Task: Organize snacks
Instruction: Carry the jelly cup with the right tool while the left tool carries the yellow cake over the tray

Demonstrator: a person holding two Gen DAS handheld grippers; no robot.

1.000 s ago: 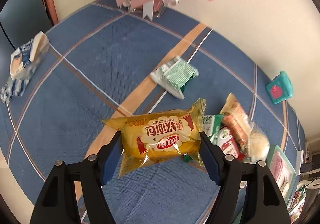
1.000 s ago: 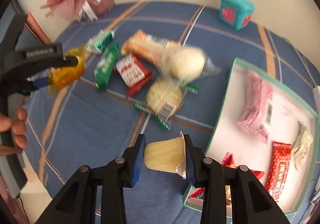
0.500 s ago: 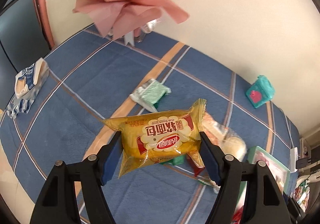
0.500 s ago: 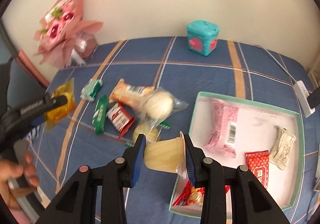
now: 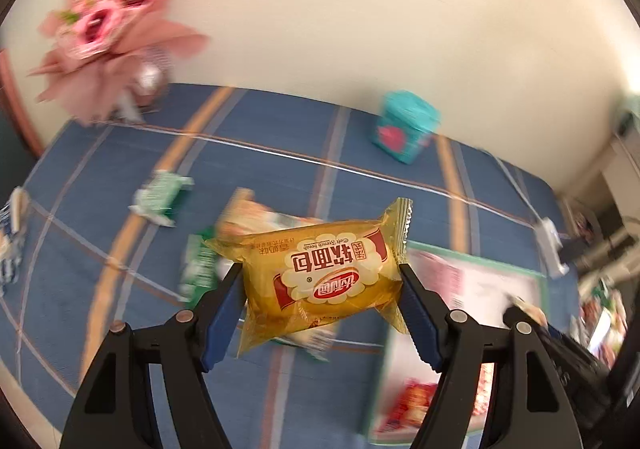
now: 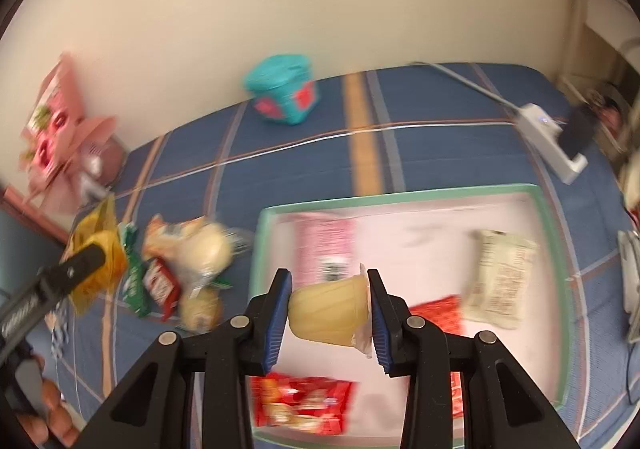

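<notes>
Left gripper [image 5: 322,301] clamped on yellow bread packet [image 5: 320,281], held above the loose snack pile [image 6: 188,261] mid-table; right gripper [image 6: 330,307] pinching jelly cup [image 6: 330,309] sideways over green-rimmed tray [image 6: 400,195] near the table's right edge, presumably for dropping in.

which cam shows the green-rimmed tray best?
Right wrist. The tray fills the lower frame with its whole rim and the packets inside, under the jelly cup. Left wrist catches only a blurred corner behind the bread pack.

Cream wall [image 5: 360,9], blue plaid tablecloth [image 5: 280,129]
</notes>
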